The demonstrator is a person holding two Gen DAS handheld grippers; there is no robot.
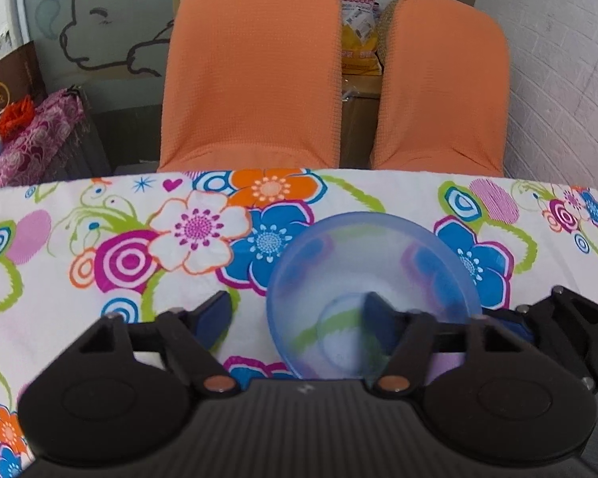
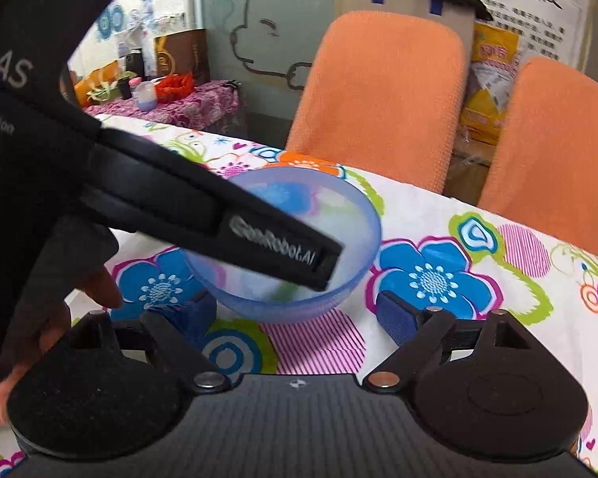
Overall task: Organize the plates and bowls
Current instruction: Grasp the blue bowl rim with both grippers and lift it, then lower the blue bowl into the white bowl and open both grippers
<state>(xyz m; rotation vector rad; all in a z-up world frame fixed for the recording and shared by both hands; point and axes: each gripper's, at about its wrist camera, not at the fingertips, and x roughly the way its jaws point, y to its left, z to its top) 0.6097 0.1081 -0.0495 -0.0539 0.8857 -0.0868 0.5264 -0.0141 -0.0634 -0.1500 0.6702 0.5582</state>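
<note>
A translucent blue bowl [image 1: 378,255] stands upright on the flowered tablecloth [image 1: 99,239]. My left gripper [image 1: 295,316] is open and straddles the bowl's left wall, right finger inside and left finger outside. In the right wrist view the same bowl [image 2: 351,215] sits just ahead of my open right gripper [image 2: 295,314], whose fingertips flank its near base without touching. The left gripper's finger [image 2: 275,239] reaches in from the left, its tip down inside the bowl. A black part with a blue pad [image 1: 514,318] shows at the bowl's right side in the left wrist view.
Two orange chairs [image 1: 251,71] [image 1: 442,87] stand just behind the table's far edge. A low side table under pink cloth [image 2: 171,103] holds small items at the left. Cardboard boxes and yellow bags [image 2: 490,79] sit behind the chairs. A person's hand [image 2: 99,286] holds the left gripper.
</note>
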